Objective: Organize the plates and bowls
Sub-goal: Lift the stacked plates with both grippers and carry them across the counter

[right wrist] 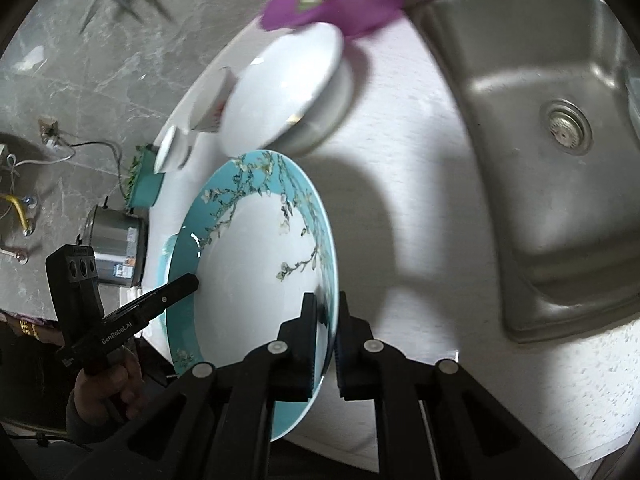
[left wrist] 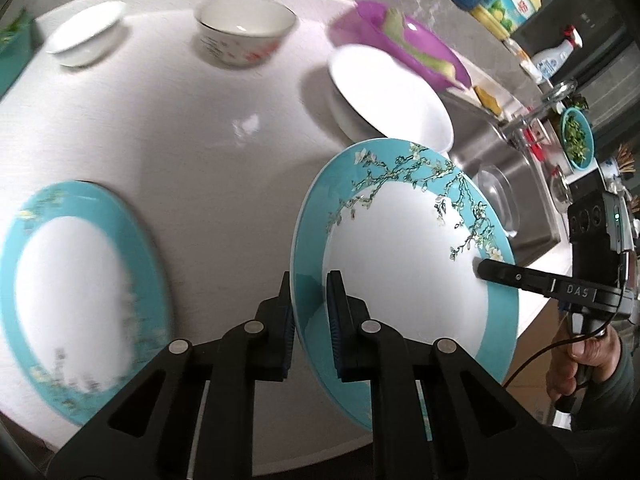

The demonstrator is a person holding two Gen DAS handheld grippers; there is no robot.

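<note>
You have both grippers, left (left wrist: 310, 312) and right (right wrist: 326, 332), pinching opposite rims of the blossom plate (left wrist: 400, 248), tilted above the counter (left wrist: 200, 140). Keep it level toward the matching plate (left wrist: 76, 296), probably its stack.

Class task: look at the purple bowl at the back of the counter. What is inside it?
The purple bowl holds pale green pieces, blurred, so what they are is unclear. The white plate in front hides the bowl's near side.
</note>
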